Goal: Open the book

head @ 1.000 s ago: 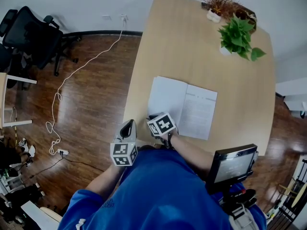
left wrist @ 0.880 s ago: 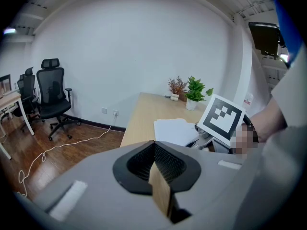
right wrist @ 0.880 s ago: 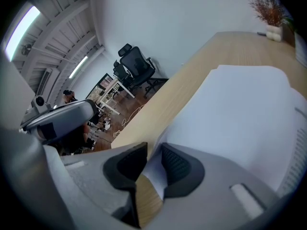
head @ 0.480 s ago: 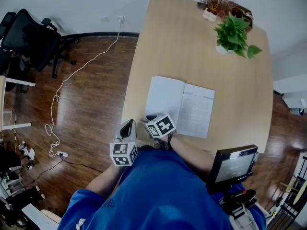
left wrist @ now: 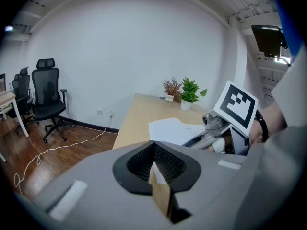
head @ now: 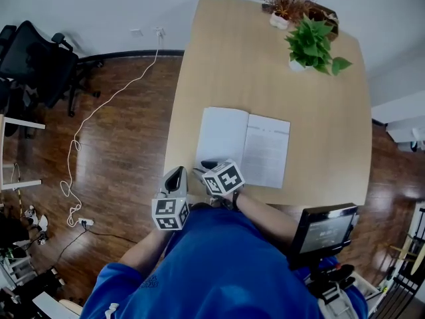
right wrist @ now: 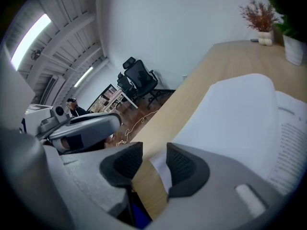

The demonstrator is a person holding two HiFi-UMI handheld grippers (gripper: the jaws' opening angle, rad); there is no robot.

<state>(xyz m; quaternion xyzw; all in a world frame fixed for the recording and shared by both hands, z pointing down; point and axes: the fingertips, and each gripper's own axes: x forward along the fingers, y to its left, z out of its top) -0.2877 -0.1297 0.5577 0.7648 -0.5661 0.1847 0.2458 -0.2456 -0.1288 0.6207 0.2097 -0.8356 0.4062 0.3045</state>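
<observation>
Centrally, the right gripper [right wrist: 154, 158] has its 2 jaws apart, having just been opening. Nothing is clamped: the pads press on nothing, and the gap shows only the table [head: 265, 65] edge and the near-left corner of the book [head: 242, 146]. The left gripper [left wrist: 153, 145], just beside the right one at the table's near-left corner, has its pad tips together with nothing between them.

The book lies open and flat near the table's near edge. Its left page is blank and its right page is printed. The right gripper points at its near-left corner.

At the far end of the table stand a green plant [head: 309, 42] and, behind it, a pot of dried stems [head: 282, 5], both well apart from the book.

On the wooden floor to the left are a black chair [head: 40, 62] and a white cable [head: 99, 105]. A small screen [head: 323, 231] sits at the person's right.
</observation>
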